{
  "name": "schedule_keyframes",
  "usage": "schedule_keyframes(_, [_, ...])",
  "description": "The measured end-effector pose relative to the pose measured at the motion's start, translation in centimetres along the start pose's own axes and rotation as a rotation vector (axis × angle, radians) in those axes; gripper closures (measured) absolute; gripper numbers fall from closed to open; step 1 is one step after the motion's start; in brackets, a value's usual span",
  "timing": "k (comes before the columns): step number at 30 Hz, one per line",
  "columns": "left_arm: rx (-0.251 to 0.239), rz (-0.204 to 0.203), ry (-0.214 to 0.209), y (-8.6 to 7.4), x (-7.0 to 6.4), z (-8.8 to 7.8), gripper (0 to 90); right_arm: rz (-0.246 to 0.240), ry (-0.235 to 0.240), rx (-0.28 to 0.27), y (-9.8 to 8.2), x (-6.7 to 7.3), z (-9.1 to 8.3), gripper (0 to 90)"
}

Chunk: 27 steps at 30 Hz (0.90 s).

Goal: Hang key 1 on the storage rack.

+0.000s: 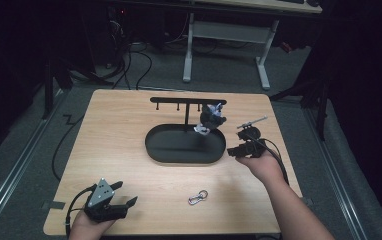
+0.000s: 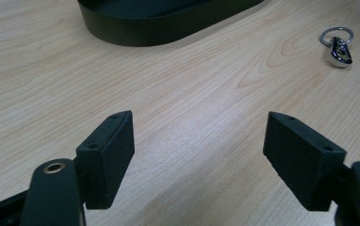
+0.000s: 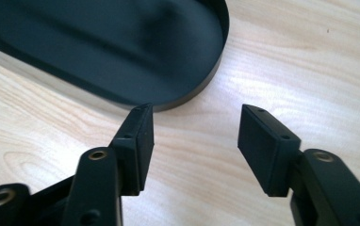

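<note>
A black oval tray (image 1: 151, 145) sits at the middle of the wooden table, and a black T-shaped rack (image 1: 186, 101) rises from it. A small black and white charm (image 1: 210, 120) hangs from the rack's right end. A silver carabiner keyring (image 1: 198, 197) lies on the wood in front of the tray and shows at the upper right of the left gripper view (image 2: 338, 44). My left gripper (image 1: 125, 193) (image 2: 199, 141) rests near the front left edge, open and empty. My right gripper (image 1: 233, 150) (image 3: 194, 127) stands open just off the tray's right end (image 3: 206, 70), with bare wood between its jaws.
The tray's side wall (image 2: 159, 28) lies ahead of the left gripper. The table's right edge (image 1: 284, 150) runs close behind the right hand. Beyond the table's far side stand a white desk frame (image 1: 229, 35) and cables (image 1: 129, 60) on the floor.
</note>
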State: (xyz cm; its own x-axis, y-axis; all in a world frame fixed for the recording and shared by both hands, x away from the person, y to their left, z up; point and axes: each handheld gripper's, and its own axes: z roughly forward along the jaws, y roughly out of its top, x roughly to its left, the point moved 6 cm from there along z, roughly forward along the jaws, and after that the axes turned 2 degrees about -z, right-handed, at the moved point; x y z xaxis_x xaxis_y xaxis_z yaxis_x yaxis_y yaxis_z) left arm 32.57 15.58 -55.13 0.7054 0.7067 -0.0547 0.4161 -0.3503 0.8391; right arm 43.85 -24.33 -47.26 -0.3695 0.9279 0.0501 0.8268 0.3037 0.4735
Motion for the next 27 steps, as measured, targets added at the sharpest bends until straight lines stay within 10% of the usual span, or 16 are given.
schedule_keyframes(11, [0.020, -0.003, -0.017, -0.2, -0.5, 0.4, 26.2, -0.066, -0.026, -0.133, -5.6, 0.6, -0.4, 54.2])
schedule_keyframes(27, [-0.018, -0.047, -0.047, 0.3, -1.8, 0.8, 27.3, 0.016, 0.020, -0.376, -14.6, 1.5, 0.5, 55.1])
